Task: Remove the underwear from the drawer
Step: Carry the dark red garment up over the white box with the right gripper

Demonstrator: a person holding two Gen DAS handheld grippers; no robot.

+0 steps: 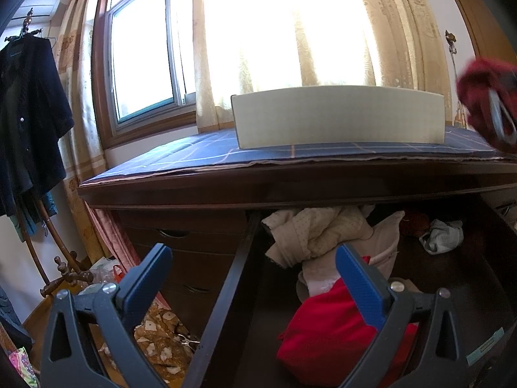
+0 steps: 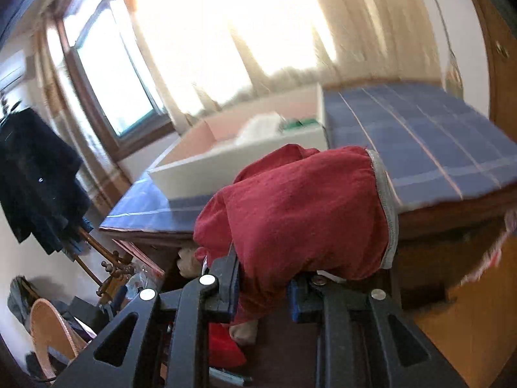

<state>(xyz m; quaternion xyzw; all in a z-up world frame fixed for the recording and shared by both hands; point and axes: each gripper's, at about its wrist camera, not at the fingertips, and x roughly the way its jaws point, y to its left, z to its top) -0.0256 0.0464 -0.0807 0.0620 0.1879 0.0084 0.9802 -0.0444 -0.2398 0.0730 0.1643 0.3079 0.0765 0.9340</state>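
Note:
My right gripper (image 2: 263, 286) is shut on red underwear (image 2: 300, 213) with a grey waistband and holds it up in front of the dresser top; it also shows at the right edge of the left wrist view (image 1: 484, 103). My left gripper (image 1: 255, 268) is open and empty, just above the open dark wooden drawer (image 1: 226, 294). In the drawer lie beige clothes (image 1: 316, 229), a bright red garment (image 1: 332, 329) and a small grey-white piece (image 1: 442, 236).
A white open box (image 1: 339, 116) stands on the dresser top, which has a blue plaid cloth (image 1: 194, 155). Window and curtains are behind. A coat rack with dark clothes (image 1: 29, 123) stands at the left. Closed drawers (image 1: 190, 245) are left of the open one.

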